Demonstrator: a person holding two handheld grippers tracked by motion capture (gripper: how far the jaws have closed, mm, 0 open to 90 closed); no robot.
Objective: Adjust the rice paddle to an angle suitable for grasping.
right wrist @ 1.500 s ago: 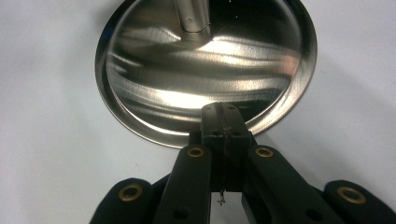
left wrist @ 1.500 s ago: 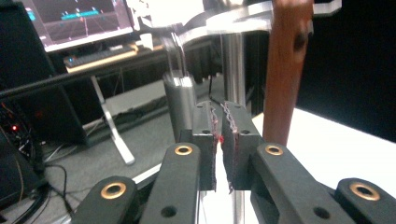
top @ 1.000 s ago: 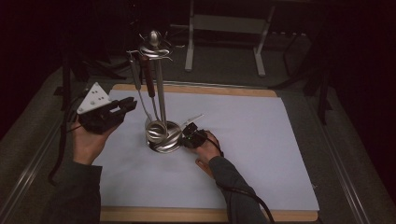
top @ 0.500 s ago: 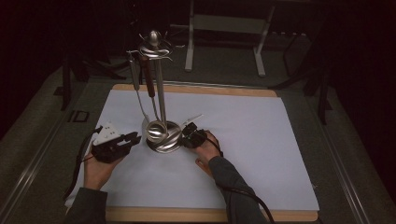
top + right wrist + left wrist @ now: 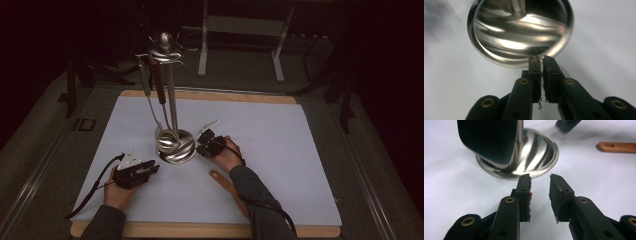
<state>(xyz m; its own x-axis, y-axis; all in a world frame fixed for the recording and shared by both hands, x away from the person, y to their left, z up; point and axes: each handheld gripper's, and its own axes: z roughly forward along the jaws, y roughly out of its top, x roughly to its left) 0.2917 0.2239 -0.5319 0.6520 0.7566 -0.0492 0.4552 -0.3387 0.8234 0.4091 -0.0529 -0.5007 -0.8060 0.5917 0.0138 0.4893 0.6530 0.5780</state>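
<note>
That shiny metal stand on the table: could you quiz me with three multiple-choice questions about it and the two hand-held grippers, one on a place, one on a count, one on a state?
1. Where does the wooden handle lie?
A. On the white mat, beside the person's right forearm
B. Hanging from the stand
C. Between the left gripper's jaws

2. How many utensils hang from the top of the metal stand?
A. None
B. Two
C. Five

3. How do the left gripper jaws stand?
A. Clamped on the stand's base
B. Apart, holding nothing
C. Shut on the wooden handle

Answers: 1 A, the high view shows it flat on the mat. 2 B, two handles hang side by side near the top. 3 B, the left gripper view shows a clear gap with only mat between them.
</note>
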